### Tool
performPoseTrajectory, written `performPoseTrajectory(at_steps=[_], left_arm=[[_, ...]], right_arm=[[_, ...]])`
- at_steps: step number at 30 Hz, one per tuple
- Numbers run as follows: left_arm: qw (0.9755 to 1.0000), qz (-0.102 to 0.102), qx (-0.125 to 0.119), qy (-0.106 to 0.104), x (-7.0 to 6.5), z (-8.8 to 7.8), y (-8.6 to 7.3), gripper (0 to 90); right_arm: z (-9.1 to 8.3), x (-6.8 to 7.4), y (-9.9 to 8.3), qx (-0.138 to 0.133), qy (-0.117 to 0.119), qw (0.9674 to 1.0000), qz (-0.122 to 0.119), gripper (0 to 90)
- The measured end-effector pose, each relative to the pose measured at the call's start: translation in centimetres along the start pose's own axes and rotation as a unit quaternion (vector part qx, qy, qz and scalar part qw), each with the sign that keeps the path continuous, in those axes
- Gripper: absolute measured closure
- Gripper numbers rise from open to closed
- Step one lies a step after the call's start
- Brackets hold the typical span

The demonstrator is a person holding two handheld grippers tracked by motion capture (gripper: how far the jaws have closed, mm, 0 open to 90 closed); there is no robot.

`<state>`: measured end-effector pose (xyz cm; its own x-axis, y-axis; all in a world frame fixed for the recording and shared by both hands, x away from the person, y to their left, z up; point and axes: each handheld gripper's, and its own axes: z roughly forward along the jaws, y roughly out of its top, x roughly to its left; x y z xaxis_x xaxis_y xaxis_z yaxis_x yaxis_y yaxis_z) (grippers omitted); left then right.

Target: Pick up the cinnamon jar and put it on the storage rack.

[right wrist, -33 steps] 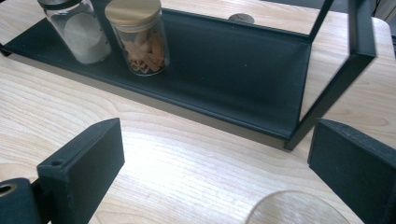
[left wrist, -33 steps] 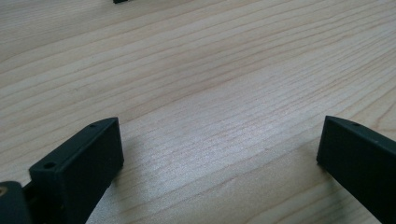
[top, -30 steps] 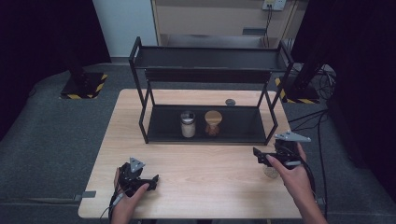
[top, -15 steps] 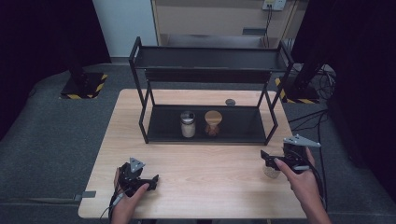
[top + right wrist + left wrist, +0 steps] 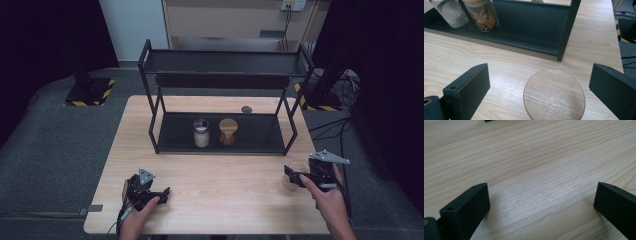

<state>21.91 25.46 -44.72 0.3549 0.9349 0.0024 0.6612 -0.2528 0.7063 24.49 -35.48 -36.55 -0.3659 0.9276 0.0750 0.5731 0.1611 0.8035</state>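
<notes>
i have the right gripper (image 5: pixel 292 179) low over the table's (image 5: pixel 225 190) right front corner, jaws wide, nothing pinched. between them stands a jar (image 5: pixel 554 93) topped by a round wooden lid; in the right gripper view the lid faces up at me, so the jar's axis runs upright, and neither jaw touches it. it sits just in front of the rack's (image 5: pixel 225 135) right front leg. on the rack's lower shelf stand two more jars, well apart from it. my left gripper (image 5: pixel 155 192) rests over bare table, jaws wide and empty.
</notes>
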Motion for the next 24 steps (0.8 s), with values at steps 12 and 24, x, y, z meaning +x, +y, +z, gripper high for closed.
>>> performPoseTrajectory(at_steps=[12,24], left_arm=[[1.0,0.0,0.0,0.0,0.0,0.0,0.0,0.0],[1.0,0.0,0.0,0.0,0.0,0.0,0.0,0.0]], right_arm=[[0.1,-0.2,-1.5,0.009,-0.009,0.9999,-0.001,3.0],[0.1,-0.7,-2.7,0.013,-0.009,0.9999,0.005,2.9]])
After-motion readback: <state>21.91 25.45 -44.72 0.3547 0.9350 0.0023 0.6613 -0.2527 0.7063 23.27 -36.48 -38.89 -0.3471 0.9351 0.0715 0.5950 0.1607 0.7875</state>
